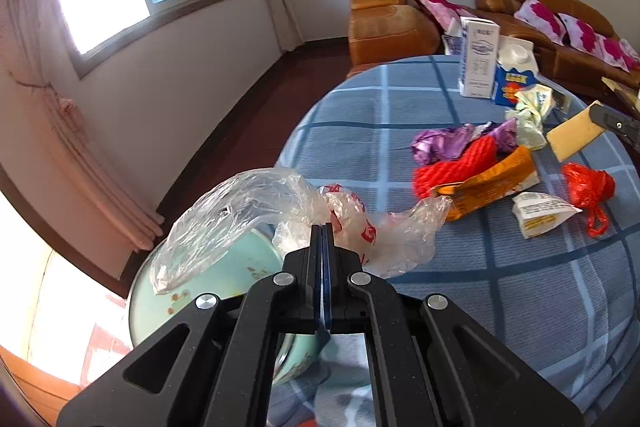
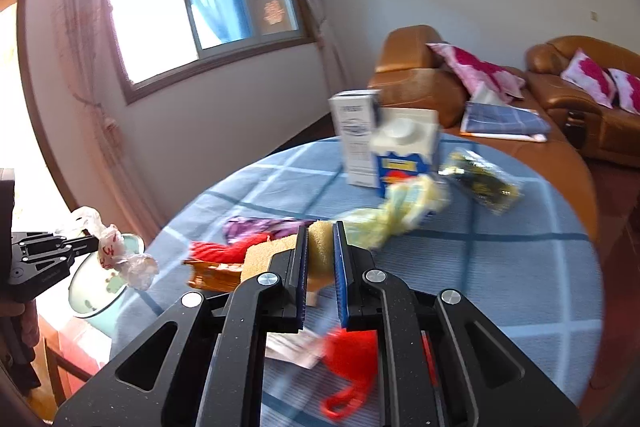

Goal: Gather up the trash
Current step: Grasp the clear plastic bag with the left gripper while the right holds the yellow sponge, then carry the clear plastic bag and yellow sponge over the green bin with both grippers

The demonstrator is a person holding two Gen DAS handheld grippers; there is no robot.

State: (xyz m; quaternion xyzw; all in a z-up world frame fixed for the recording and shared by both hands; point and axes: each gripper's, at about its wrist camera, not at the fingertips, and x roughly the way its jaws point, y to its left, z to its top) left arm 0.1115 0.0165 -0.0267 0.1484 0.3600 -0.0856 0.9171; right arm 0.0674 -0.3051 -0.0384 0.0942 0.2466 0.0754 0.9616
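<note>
In the left wrist view my left gripper is shut on a crumpled clear plastic bag with red print. It holds the bag over a pale green bin beside the table's left edge. My right gripper is shut on a flat yellow sponge-like piece above the blue checked tablecloth. Loose trash lies on the cloth: a purple wrapper, a red knitted piece, an orange wrapper, a white packet, a red plastic bag and a pale yellow crumpled bag.
Two cartons stand at the table's far side, with a dark clear packet beside them. Brown leather sofas with pink cushions stand behind. A window and curtain fill the left wall. The bin sits below table height.
</note>
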